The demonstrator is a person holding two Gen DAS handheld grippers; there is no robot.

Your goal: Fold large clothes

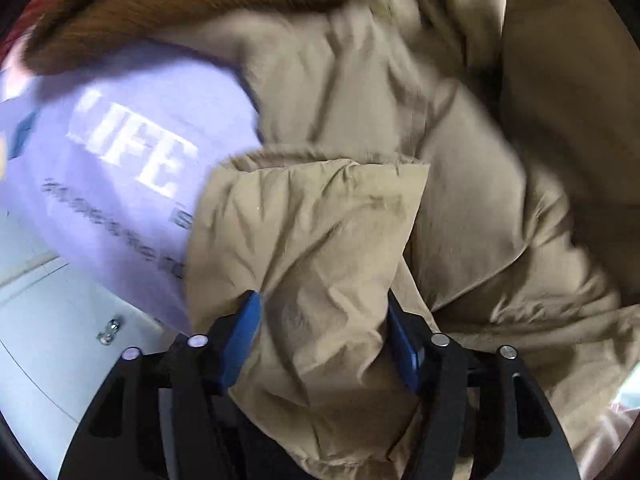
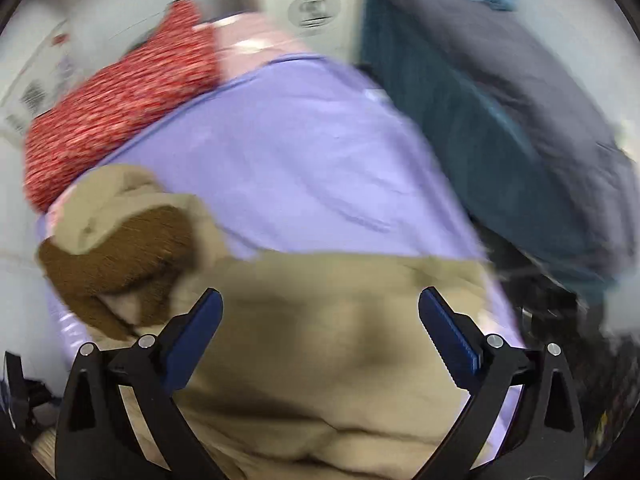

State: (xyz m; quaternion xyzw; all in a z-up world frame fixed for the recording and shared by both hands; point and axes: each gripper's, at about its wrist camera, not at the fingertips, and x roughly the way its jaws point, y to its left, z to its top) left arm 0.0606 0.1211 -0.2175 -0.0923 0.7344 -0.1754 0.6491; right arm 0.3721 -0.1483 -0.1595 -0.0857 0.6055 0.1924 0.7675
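A large tan puffer jacket [image 1: 460,128] with a brown fur hood trim [image 1: 168,4] fills the left wrist view. My left gripper [image 1: 324,320] is shut on a thick tan sleeve cuff [image 1: 316,232] of the jacket, its blue pads pressing the padded fabric from both sides. In the right wrist view the same tan jacket [image 2: 320,360] lies under my right gripper [image 2: 320,312], which is open and empty with its jaws wide apart just above the fabric. The fur trim [image 2: 116,256] shows at the left there.
A lilac garment with white "LIFE" lettering [image 1: 132,148] lies under the jacket, also shown in the right wrist view [image 2: 300,152]. A red patterned garment [image 2: 120,104], a dark teal and grey pile [image 2: 500,120] and a white appliance [image 2: 312,0] lie beyond. A white cabinet [image 1: 52,320] is lower left.
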